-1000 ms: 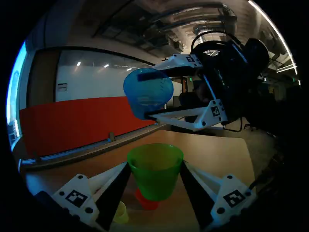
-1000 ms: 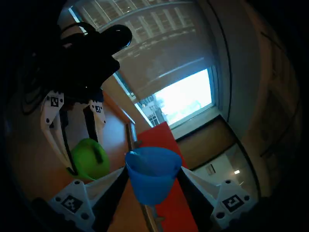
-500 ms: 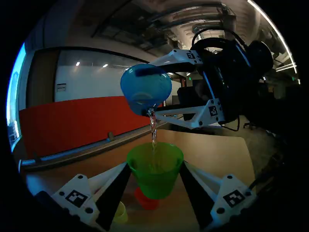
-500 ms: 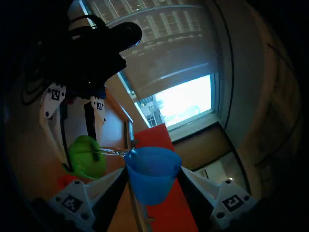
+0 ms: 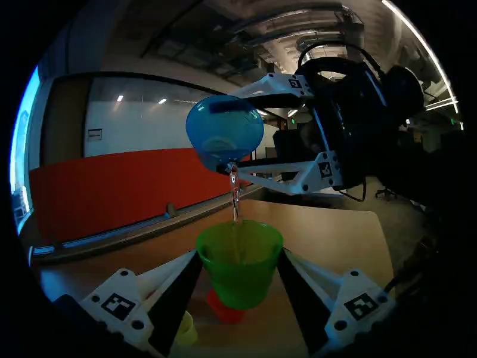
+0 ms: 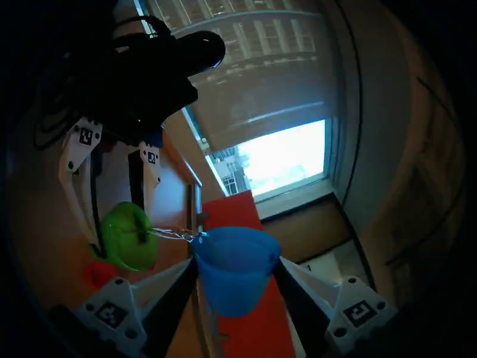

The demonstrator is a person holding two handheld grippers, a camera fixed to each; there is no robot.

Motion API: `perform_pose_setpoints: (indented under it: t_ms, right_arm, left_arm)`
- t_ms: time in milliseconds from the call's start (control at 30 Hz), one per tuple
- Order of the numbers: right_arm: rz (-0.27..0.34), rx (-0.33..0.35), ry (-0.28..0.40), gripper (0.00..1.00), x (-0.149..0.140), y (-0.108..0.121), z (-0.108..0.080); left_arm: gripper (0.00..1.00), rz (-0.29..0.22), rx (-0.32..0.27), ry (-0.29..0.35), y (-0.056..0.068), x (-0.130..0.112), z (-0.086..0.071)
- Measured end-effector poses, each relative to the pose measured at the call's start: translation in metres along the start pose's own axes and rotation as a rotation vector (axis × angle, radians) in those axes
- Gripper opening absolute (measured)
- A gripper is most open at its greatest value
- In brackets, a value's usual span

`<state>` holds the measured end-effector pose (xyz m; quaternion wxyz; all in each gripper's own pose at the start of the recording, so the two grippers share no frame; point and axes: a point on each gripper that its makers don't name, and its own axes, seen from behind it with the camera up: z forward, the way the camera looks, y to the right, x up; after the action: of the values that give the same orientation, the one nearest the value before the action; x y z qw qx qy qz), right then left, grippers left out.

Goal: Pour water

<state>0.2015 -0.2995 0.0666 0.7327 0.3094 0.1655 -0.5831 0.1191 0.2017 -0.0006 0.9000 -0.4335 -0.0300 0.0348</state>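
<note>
Underneath, green cup (image 5: pixel 239 262) half hides red cup (image 5: pixel 222 309).

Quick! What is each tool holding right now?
Left tool: closed on the green cup.
Right tool: closed on the blue cup, tipped and pouring water.

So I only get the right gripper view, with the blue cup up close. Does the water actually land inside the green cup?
Observer: Yes. The left gripper view shows the stream falling from the blue cup into the green cup, well inside its rim.
Operator: Is anything else on the table?
Observer: A small yellow cup sits on the table, low beside the left tool.
</note>
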Motion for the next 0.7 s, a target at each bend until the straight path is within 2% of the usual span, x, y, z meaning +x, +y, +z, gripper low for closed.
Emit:
perform_pose_setpoints:
  t_ms: [700]
  right_arm:
    - [-0.082,-0.027,-0.001,0.89,0.0058,0.0106,-0.0003]
  left_arm:
    - [0.85,0.003,-0.011,0.003,0.0057,0.0027,0.0006]
